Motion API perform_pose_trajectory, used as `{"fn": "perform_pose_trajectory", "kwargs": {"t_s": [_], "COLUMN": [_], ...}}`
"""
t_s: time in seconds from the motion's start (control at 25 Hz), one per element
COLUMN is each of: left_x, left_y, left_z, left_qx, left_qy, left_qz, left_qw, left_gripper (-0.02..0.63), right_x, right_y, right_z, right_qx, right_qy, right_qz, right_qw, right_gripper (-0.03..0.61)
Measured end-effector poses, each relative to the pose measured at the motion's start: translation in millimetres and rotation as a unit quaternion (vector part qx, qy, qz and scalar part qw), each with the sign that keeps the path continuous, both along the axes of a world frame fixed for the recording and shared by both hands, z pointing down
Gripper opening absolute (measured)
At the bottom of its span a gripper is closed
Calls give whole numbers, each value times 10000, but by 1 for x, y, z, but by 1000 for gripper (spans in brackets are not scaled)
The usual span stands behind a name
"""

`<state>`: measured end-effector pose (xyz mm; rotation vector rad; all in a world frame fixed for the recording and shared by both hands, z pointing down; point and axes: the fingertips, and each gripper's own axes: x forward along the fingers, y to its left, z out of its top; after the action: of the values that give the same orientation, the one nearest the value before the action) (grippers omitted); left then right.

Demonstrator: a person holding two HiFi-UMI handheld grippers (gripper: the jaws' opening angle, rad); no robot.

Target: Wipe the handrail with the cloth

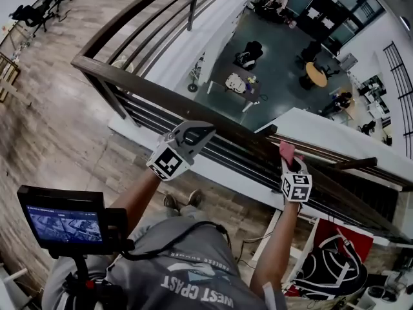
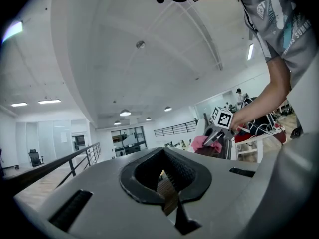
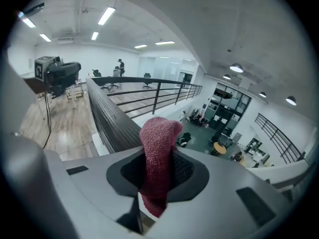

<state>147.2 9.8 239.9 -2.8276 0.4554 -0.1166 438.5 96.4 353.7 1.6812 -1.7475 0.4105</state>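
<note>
Right gripper view: cloth between right tongs

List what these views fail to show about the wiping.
- Whether the pink knitted cloth touches the dark wooden handrail: in the head view the right gripper covers the contact; in the right gripper view its body does.
- Dust on the handrail: too small in every view.
- Whether the left gripper rests on the handrail: head view looks from above.

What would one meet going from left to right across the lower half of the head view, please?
Small monitor → left gripper → right gripper holding the pink cloth → black bag.
</note>
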Motion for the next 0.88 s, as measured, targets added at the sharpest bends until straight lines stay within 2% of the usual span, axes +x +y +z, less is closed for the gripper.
{"fn": "perform_pose_trajectory", "kwargs": {"t_s": [0.12,0.2,0.28,0.4,0.44,0.52,0.6,0.76,0.88], "left_x": [18,24,26,35,40,49,49,28,17], "left_y": [-2,-4,-10,-14,-13,-13,-14,-18,-23], "left_z": [5,6,0,-14,-18,-22,-19,-2,4], "left_qx": [32,27,-6,149,223,300,282,177,136], "left_qy": [-79,-112,-38,4,-14,-53,-78,-140,-148], "left_qz": [-19,-63,-143,-98,-67,-59,-109,-299,-395], "left_qw": [10000,9999,9999,9998,9997,9995,9995,9993,9990], "left_gripper": [3,3,3,3,3,3,3,3,3], "right_x": [56,57,21,-57,-71,-71,-43,38,55], "right_y": [24,22,3,-34,-41,-43,-31,13,22], "right_z": [5,7,7,1,-3,-9,-10,-3,2], "right_qx": [67,46,54,136,132,133,138,174,124], "right_qy": [-102,-136,-138,-21,7,-105,-150,-116,-121], "right_qz": [521,508,72,-948,-1198,-1328,-1075,-29,300], "right_qw": [9986,9986,9999,9954,9927,9910,9940,9998,9994], "right_gripper": [72,72,72,72,72,72,72,72,72]}}
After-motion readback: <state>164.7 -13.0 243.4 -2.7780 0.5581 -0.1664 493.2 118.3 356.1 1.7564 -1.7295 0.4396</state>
